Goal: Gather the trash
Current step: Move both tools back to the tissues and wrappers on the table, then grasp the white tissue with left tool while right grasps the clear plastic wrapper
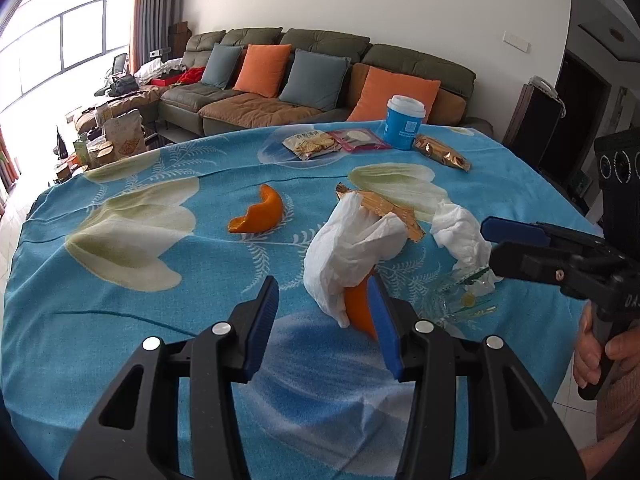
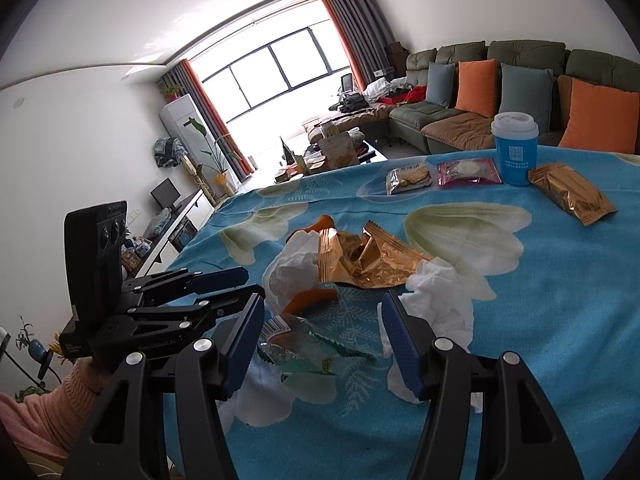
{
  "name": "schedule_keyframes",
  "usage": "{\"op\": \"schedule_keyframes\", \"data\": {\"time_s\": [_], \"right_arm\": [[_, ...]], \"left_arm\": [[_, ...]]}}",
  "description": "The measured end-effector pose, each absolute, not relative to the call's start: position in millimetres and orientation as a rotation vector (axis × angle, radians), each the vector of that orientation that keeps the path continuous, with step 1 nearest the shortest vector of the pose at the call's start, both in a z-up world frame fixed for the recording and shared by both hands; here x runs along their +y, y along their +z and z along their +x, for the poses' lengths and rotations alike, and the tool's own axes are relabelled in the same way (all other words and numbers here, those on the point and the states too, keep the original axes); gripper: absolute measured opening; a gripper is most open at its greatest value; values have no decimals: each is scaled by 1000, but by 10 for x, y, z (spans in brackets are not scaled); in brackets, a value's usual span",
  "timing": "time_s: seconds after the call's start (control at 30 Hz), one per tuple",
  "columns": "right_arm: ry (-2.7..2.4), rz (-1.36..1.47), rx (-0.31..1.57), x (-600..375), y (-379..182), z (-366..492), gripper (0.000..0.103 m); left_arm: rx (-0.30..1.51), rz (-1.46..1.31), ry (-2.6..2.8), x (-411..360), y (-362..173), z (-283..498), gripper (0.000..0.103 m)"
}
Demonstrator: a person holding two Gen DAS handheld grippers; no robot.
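The left tongs (image 1: 326, 316) are seen with jaws parted and nothing clamped; an orange peel (image 1: 360, 312) stands on edge against the inner face of the right-hand jaw, its long axis running up and away from the camera, and whether it is merely touched cannot be told. A crumpled white tissue (image 1: 352, 252) is draped over the peel, just beyond the jaw tips. The right tongs (image 2: 322, 316) are likewise released, with a clear plastic wrapper (image 2: 304, 350) lying flat on the table (image 2: 520, 340) between the jaws, its length running across the gap. A second tissue (image 2: 440, 304) is pressed against the outer side of the right-hand jaw. Behind, a torn gold wrapper (image 2: 368, 260) is spread with its long axis crosswise. A curved peel (image 1: 258, 212) lies apart to the left. At the far edge, a blue cup (image 2: 514, 146), two sealed snack packets (image 2: 408, 176) and a gold packet (image 2: 572, 192) are lined up.
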State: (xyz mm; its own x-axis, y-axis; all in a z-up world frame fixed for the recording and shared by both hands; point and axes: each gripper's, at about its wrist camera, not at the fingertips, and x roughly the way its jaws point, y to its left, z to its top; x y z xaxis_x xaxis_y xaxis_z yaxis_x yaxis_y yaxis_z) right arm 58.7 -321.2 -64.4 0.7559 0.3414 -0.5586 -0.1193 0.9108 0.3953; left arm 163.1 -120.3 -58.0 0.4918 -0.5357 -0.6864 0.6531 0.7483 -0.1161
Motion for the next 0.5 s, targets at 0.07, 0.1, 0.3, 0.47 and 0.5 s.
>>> {"op": "schedule_keyframes", "data": {"time_s": [0.07, 0.1, 0.3, 0.47, 0.5], "right_arm": [[268, 365, 685, -3206, -686, 574, 59], [274, 370, 691, -3202, -704, 568, 59], [290, 366, 721, -3153, -775, 560, 53], [299, 372, 734, -3139, -804, 553, 41], [299, 374, 735, -3145, -811, 553, 40]], "left_arm": [[789, 175, -731, -1272, -619, 1689, 44], [796, 175, -733, -1300, -637, 1711, 42], [838, 155, -762, -1340, -708, 1805, 14], [831, 148, -760, -1310, -703, 1793, 9], [825, 150, -756, -1302, -692, 1781, 8]]}}
